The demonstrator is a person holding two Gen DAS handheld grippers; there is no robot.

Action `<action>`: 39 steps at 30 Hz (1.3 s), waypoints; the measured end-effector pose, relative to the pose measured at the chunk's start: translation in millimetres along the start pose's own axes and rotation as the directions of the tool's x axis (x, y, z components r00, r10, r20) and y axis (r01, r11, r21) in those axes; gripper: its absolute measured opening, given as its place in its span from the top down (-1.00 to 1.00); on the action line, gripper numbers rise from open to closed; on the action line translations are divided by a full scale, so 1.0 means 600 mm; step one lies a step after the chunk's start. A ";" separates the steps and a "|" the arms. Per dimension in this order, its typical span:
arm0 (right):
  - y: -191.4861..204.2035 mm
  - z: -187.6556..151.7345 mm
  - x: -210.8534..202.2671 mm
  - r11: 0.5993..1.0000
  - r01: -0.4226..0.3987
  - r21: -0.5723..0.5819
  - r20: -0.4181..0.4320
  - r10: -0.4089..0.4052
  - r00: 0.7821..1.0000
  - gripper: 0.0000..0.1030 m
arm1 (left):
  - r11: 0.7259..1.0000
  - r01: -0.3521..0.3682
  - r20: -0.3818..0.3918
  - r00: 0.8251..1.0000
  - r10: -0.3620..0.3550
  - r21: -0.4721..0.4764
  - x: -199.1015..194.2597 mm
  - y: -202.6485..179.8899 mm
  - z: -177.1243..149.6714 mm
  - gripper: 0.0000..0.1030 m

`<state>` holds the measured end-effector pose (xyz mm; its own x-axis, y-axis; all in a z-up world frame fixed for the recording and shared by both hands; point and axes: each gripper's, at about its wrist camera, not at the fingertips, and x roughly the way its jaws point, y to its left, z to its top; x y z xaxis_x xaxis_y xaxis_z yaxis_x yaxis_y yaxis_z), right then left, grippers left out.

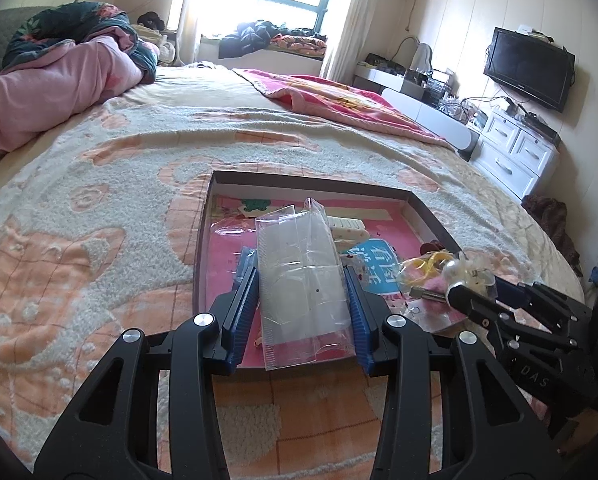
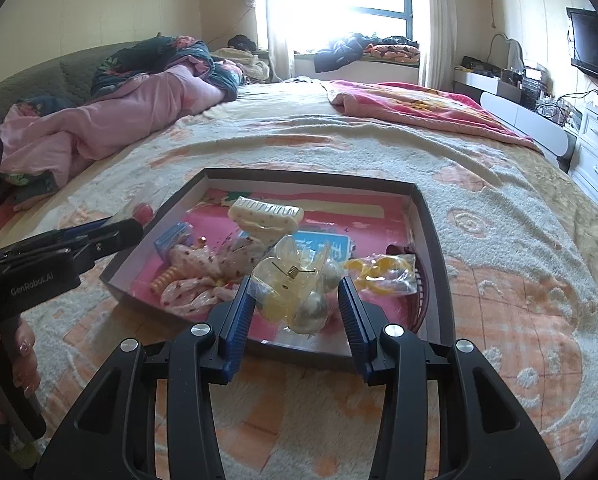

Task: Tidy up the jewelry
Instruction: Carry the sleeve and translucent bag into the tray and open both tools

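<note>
A shallow dark box (image 1: 431,216) with a pink floor lies on the bed; it also shows in the right wrist view (image 2: 429,232). My left gripper (image 1: 304,284) is shut on a clear plastic bag (image 1: 299,272) and holds it over the box. My right gripper (image 2: 295,294) is shut on a translucent yellow hair claw with pearl beads (image 2: 295,284), over the box's near side; it shows at the right of the left wrist view (image 1: 465,280). In the box lie a cream hair clip (image 2: 265,216), a dotted pink scrunchie (image 2: 203,276), a bagged yellow item (image 2: 383,274) and a dark red comb (image 2: 419,288).
The box sits on a cream and orange towel blanket (image 1: 99,208). A pink quilt (image 1: 47,84) is heaped at the far left, a red blanket (image 1: 339,96) at the far right. A white dresser (image 1: 515,152) and TV (image 1: 529,66) stand right of the bed.
</note>
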<state>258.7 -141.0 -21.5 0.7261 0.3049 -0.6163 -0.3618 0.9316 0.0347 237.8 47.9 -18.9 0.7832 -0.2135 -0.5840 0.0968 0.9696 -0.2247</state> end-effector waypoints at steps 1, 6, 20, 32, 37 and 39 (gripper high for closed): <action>-0.002 0.002 0.003 1.000 0.003 0.002 0.000 -0.003 1.000 0.20 | 1.000 0.000 -0.002 1.000 0.000 0.002 0.004 -0.001 0.001 0.35; -0.015 0.011 0.016 1.000 0.025 0.010 0.000 -0.025 1.000 0.20 | 1.000 -0.006 -0.011 1.000 0.006 0.013 0.020 -0.004 0.002 0.35; -0.044 0.017 0.062 0.998 0.065 0.021 -0.040 -0.064 0.997 0.21 | 0.999 -0.019 -0.034 0.999 0.020 0.033 0.059 -0.003 0.001 0.34; -0.029 -0.004 0.065 1.000 0.001 0.030 -0.069 0.001 0.998 0.08 | 0.999 -0.026 -0.057 0.998 0.028 0.033 0.069 -0.002 -0.007 0.25; -0.036 -0.009 0.044 0.999 0.008 0.053 -0.045 -0.006 0.999 -0.07 | 0.999 -0.027 -0.052 0.998 0.029 0.029 0.065 -0.002 -0.008 0.08; -0.040 -0.011 0.030 0.998 0.014 0.061 -0.027 -0.012 1.000 -0.14 | 0.999 -0.028 -0.045 0.999 0.029 0.027 0.058 -0.002 -0.011 0.01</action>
<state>276.7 -159.4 -38.7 0.7147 0.2882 -0.6373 -0.3151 0.9461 0.0744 260.9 38.6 -43.8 0.7571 -0.1901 -0.6250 0.0914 0.9781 -0.1868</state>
